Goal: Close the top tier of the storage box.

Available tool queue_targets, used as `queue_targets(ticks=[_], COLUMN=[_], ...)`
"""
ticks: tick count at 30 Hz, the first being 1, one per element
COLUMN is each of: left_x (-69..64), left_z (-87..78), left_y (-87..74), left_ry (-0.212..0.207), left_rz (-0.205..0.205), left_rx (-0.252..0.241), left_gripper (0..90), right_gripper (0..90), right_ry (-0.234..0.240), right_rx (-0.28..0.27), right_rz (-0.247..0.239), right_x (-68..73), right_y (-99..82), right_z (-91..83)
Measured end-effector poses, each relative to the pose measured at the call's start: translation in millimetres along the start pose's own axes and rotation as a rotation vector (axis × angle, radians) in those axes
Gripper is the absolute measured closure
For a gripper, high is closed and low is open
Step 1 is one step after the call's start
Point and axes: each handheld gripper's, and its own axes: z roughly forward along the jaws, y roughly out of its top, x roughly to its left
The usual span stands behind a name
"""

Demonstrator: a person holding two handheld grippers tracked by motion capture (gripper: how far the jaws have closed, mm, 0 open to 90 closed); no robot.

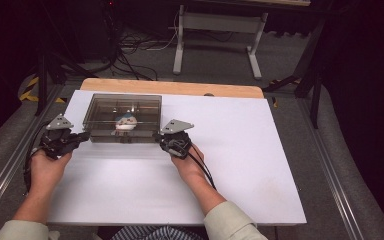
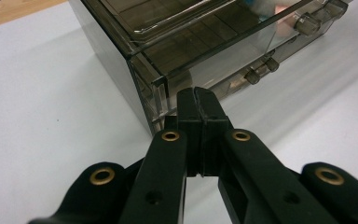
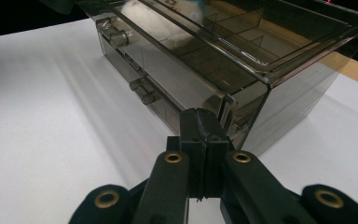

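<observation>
A smoked see-through plastic drawer box (image 1: 123, 118) stands on the white table top (image 1: 230, 165), with a small white and blue soft toy (image 1: 126, 122) inside it. My left gripper (image 1: 83, 136) is shut, empty, its tips at the box's front left corner (image 2: 156, 84). My right gripper (image 1: 158, 135) is shut too, with its tips at the front right corner (image 3: 228, 100). In the left gripper view the shut jaws (image 2: 196, 100) point at the corner; round drawer knobs (image 2: 256, 74) line the front. The right gripper view has its jaws (image 3: 199, 122) by the corner and the knobs (image 3: 142, 91) beyond.
The white board lies on a wooden table whose far edge (image 1: 170, 87) shows behind the box. Beyond stand a white desk frame (image 1: 215, 35) and cables on the floor. Metal rails (image 1: 330, 165) run along both sides. Open white surface spreads to the right and front.
</observation>
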Motion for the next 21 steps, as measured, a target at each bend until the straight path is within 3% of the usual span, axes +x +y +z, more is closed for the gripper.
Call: queue_targets(ticks=[21], left_x=[2.0], left_z=[10.0], left_y=[2.6], left_ry=[0.057], left_rz=[-0.037], left_rx=[-0.023], left_gripper=[90.0], right_gripper=[90.0], right_ry=[-0.065], right_rx=[-0.015], right_rz=[0.043], right_x=[-4.3], right_y=[1.1], right_z=[8.1])
